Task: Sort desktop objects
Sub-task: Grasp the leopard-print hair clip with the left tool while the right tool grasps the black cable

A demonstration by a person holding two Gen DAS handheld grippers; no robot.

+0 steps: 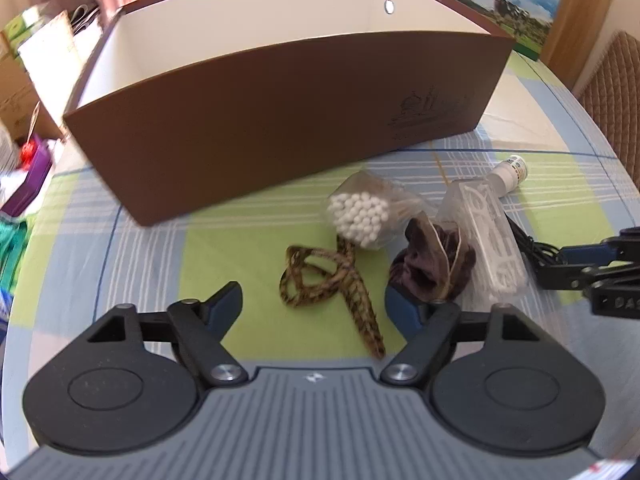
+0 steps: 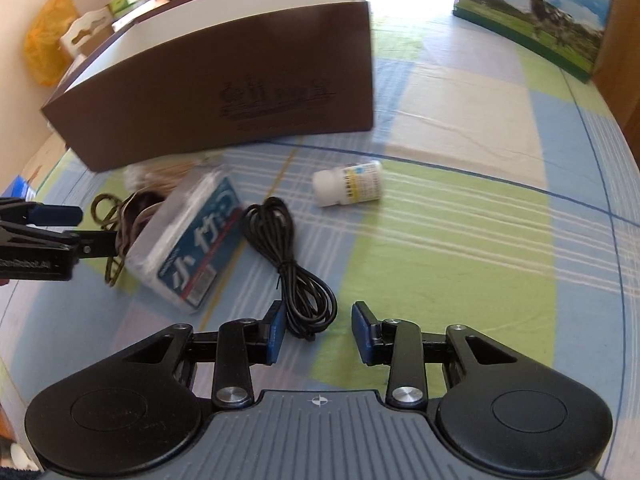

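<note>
Cable (image 2: 296,268) lies coiled on the cloth w/ long axis running near-to-far, its near loop between the right gripper (image 2: 319,332) pads, jaws part-shut, not yet pinching; left gripper (image 1: 314,306) open over the leopard band (image 1: 332,284).

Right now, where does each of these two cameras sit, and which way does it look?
Left wrist: on the left gripper, looking down at the patterned band; the right gripper shows at right.
Right wrist: on the right gripper, looking down at the black cable; the left gripper shows at left.
Shared: brown box, white bottle.
</note>
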